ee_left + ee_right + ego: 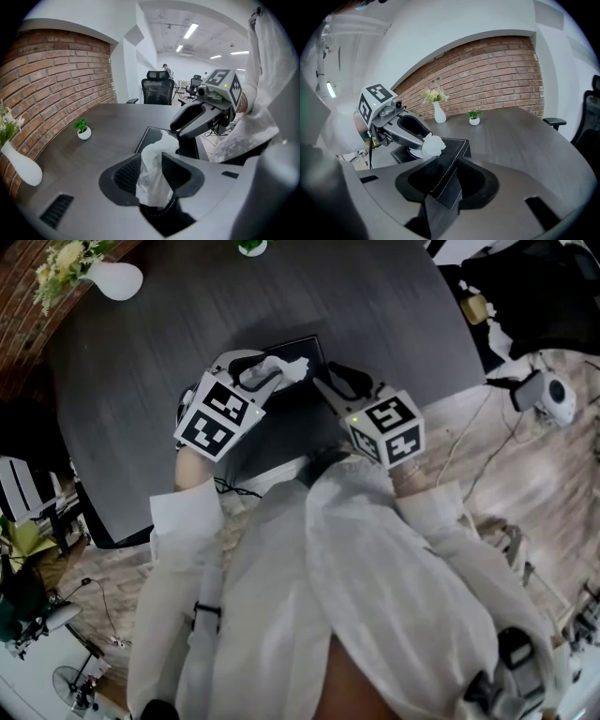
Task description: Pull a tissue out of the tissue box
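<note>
Left gripper view shows the left gripper (pixel 157 164) pinched narrow on the tissue (pixel 153 180). The white sheet is bunched between the jaws low in the frame, and its free end rises past them toward the tissue box (pixel 149 138) at centre. That tight hold on a thick fold looks meant to keep the thin paper from slipping or tearing as it is drawn.

Right gripper view shows the right gripper (pixel 447 172) clamped on a stitched edge of the black tissue box (pixel 455 146), near a corner. It seems placed there to pin the light box down so it does not lift along with the sheet.

In the head view the two grippers sit close together at mid-frame. The tissue (pixel 281 369) is just above the box, but I cannot tell whether it is fully clear of the opening.

Farther out on the dark tabletop (pixel 187 324), a white vase (pixel 117 279) of flowers stands at upper left, well apart from the work.
</note>
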